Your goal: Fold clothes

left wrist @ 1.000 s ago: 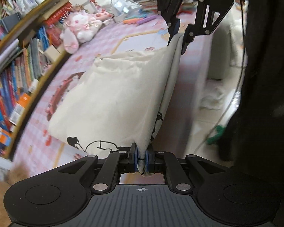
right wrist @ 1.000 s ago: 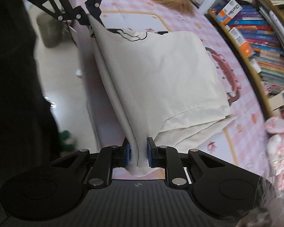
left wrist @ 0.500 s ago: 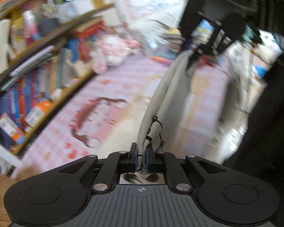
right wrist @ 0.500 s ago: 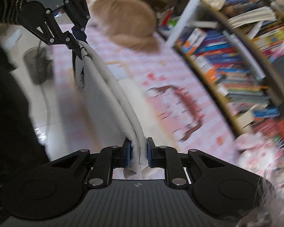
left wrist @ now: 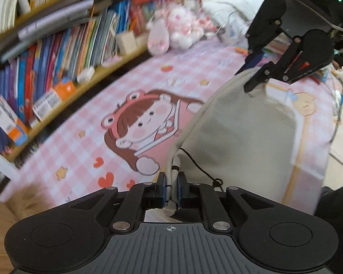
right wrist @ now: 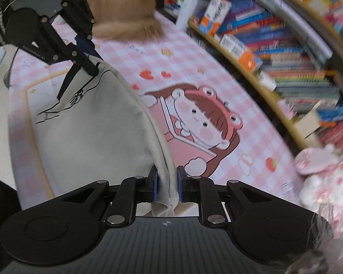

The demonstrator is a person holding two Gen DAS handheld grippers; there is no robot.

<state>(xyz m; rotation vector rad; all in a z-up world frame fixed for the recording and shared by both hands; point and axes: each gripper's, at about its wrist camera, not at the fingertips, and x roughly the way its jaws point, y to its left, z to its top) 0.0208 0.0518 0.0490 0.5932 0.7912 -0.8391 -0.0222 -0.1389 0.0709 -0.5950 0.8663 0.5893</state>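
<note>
A cream garment with a black line drawing hangs stretched between both grippers, lifted off the pink checked table cover. My left gripper is shut on one end of its bunched top edge. My right gripper is shut on the other end. Each gripper shows in the other's view: the right gripper at the upper right, the left gripper at the upper left. The cloth drapes down on the near side, toward the table's edge.
A bookshelf packed with books runs along the far side of the table. Pink and white plush toys lie at one end, a furry tan animal at the other. A cartoon girl print lies uncovered on the table cover.
Both grippers have lifted the garment off the table and swung it up; it lay spread flat a second ago and now hangs between them, uncovering the cartoon print.
</note>
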